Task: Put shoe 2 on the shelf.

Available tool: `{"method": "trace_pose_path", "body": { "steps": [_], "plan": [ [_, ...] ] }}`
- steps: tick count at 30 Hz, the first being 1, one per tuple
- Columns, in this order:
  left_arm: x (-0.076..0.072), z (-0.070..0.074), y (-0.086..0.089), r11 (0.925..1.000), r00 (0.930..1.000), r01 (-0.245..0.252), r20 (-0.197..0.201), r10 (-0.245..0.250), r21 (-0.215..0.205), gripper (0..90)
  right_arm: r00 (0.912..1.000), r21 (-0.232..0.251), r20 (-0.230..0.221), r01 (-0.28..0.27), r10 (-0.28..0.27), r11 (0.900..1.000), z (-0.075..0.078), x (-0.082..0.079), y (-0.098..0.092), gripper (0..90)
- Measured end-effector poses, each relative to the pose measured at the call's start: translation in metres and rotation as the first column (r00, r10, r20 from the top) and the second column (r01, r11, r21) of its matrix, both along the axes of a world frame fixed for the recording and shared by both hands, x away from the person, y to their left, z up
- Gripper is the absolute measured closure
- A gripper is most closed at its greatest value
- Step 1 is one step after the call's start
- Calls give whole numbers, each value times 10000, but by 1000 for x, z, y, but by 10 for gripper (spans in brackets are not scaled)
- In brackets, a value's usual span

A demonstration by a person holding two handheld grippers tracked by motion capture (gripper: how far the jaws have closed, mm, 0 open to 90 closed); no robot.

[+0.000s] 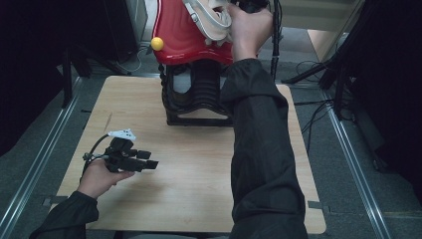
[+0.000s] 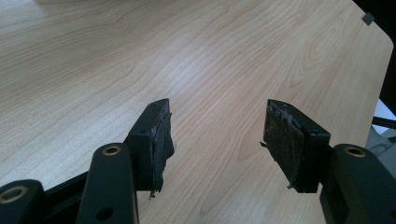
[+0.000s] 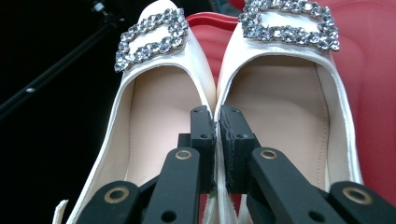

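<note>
Two white flat shoes lie side by side on a red tray (image 3: 369, 116), each with a rhinestone buckle at the toe. My right gripper (image 3: 217, 116) is shut on the touching inner walls of the left shoe (image 3: 159, 107) and the right shoe (image 3: 280, 102), one jaw inside each. In the high view the shoes (image 1: 211, 20) sit at the top, with the right hand around them. My left gripper (image 1: 149, 159) is held low over the wooden table (image 1: 189, 169) at the left. Its jaws (image 2: 217, 126) stand wide open with bare wood between them.
The red tray (image 1: 184, 40) rests on a black ribbed stand (image 1: 196, 97) at the table's far edge. A yellow ball (image 1: 157, 44) sticks out at its left side. Dark tripod legs and cables lie on the floor around the table.
</note>
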State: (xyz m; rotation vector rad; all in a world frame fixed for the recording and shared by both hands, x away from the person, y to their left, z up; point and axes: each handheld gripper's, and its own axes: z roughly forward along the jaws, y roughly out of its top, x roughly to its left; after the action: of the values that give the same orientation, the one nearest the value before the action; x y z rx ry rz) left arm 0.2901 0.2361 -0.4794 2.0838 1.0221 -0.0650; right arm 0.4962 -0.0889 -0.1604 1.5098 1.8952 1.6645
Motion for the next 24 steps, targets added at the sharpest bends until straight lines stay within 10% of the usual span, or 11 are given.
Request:
{"method": "trace_pose_path", "body": {
  "steps": [24],
  "plan": [
    [2,1,0,10000,10000,71,40,-71,-34,417,9882,-603,139,1531,-1526,9864,-17,10,40,858]
  ]
}}
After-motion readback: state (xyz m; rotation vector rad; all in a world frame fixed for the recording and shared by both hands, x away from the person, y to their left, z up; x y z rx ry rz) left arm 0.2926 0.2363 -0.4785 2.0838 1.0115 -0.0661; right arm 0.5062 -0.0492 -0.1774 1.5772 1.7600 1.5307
